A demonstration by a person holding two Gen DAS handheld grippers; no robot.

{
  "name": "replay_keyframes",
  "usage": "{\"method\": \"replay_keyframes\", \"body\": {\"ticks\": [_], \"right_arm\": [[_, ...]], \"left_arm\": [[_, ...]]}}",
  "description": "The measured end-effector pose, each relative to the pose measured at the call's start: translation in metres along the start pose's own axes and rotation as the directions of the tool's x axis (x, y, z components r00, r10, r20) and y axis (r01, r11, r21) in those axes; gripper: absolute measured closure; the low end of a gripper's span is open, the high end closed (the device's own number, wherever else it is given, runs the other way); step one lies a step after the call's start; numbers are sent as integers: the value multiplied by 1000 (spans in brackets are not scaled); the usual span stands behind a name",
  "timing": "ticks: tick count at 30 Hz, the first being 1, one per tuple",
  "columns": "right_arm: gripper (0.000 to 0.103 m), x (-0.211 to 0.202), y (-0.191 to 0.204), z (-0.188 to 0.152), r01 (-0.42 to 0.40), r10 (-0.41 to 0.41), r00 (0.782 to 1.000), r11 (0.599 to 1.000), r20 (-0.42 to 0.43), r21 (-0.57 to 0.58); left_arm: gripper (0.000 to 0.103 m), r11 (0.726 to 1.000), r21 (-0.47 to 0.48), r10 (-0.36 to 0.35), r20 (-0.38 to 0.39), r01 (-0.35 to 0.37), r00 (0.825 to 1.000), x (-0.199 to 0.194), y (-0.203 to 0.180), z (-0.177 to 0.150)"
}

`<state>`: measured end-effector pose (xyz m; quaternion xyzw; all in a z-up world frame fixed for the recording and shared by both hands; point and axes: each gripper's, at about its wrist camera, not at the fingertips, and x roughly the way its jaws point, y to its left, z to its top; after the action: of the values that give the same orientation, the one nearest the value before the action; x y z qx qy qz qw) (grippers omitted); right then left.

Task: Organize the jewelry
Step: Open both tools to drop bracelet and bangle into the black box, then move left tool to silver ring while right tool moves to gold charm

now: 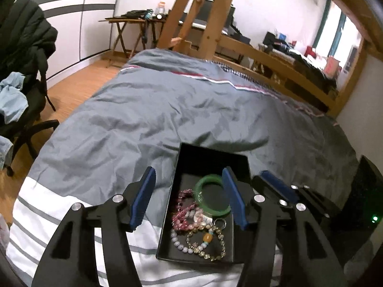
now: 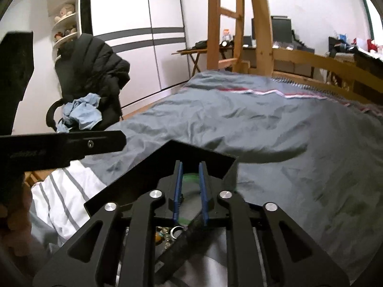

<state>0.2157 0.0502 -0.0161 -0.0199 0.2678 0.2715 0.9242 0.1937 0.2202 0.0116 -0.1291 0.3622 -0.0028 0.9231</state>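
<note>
A black open box (image 1: 210, 160) lies on the bed. Inside it are a green bangle (image 1: 203, 191), pink bead bracelets (image 1: 184, 212), a pale bead bracelet (image 1: 179, 241) and a yellowish one with an orange bead (image 1: 208, 239). My left gripper (image 1: 189, 198) is open and straddles the box's left wall, its right finger (image 1: 235, 203) above the bangle. My right gripper (image 2: 190, 191) hangs low over the box (image 2: 196, 153) with its blue pads a little apart. The green bangle (image 2: 190, 175) shows through the gap, and neither pad presses on it. Only one right-gripper finger (image 1: 277, 186) appears in the left wrist view.
The box rests on a grey duvet (image 1: 167, 110) with white stripes near me. A chair draped with a black jacket (image 2: 95, 71) stands left of the bed. A wooden bed frame (image 1: 275, 59) runs along the far side. A hand (image 2: 14, 215) holds the left gripper's body (image 2: 59, 148).
</note>
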Motion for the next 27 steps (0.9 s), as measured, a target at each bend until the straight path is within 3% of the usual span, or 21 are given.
{"method": "replay_keyframes", "body": {"ticks": [1,3,8,15,22,27], "right_arm": [[69,-8,-5,3,11,-11,1000,1000,17,8],[48,-23,-15,7,39,-40,998,999,43,24],[22,-63,-48,15,119,-125,988,990,87,71],[15,-116,-87,12,206,-219,970,971,104,123],[13,-165,-112,6,257,-277,952,954,127,152],[8,-192,-132,-2,291,-315,940,940,131,175]], "left_arm": [[41,1000,-3,-4,6,4,1000,-2,-1,1],[34,1000,9,-5,23,4,1000,-6,-7,2],[19,999,41,-13,28,12,1000,-15,-22,2],[16,994,83,-67,31,65,997,-34,-58,0],[16,976,88,-202,-4,202,979,-48,-105,-6],[16,963,160,-215,-25,216,976,-47,-146,-20]]}}
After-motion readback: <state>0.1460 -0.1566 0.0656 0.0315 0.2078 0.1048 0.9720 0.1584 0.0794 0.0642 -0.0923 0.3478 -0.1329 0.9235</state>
